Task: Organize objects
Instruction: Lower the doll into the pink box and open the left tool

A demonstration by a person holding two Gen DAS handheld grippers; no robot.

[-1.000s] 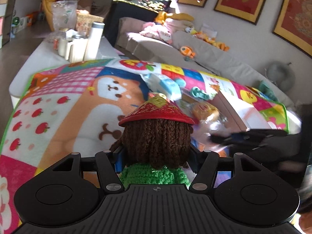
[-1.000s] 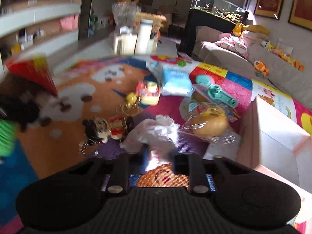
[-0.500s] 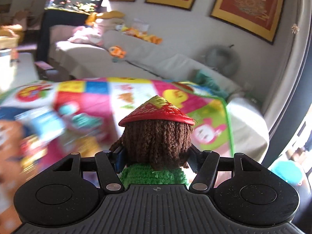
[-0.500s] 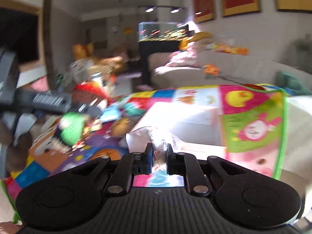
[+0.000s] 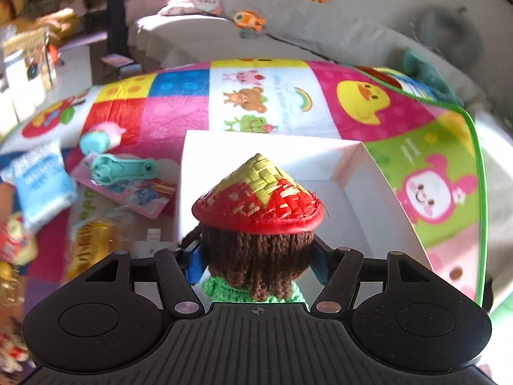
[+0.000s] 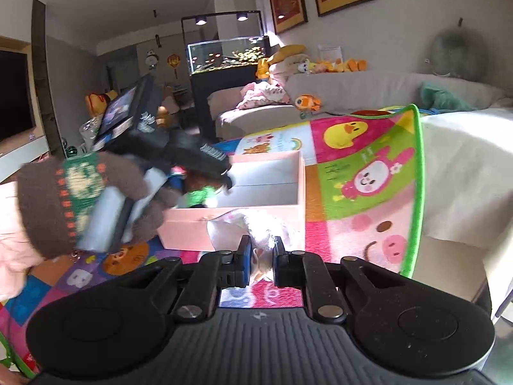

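While the left hand-held gripper [image 5: 256, 256] grasps the crocheted doll [image 5: 258, 224] above the open white box [image 5: 378, 173], the right hand-held gripper [image 6: 260, 256] stays clenched on a crumpled clear wrapper [image 6: 256, 227] beside that box.

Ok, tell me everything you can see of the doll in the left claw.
The crocheted doll faces away: brown yarn hair, a green knitted top, and a woven cone hat, red with a yellow tip. It sits upright, gripped at the sides by the left claw, held above the open white box. Its face is hidden.
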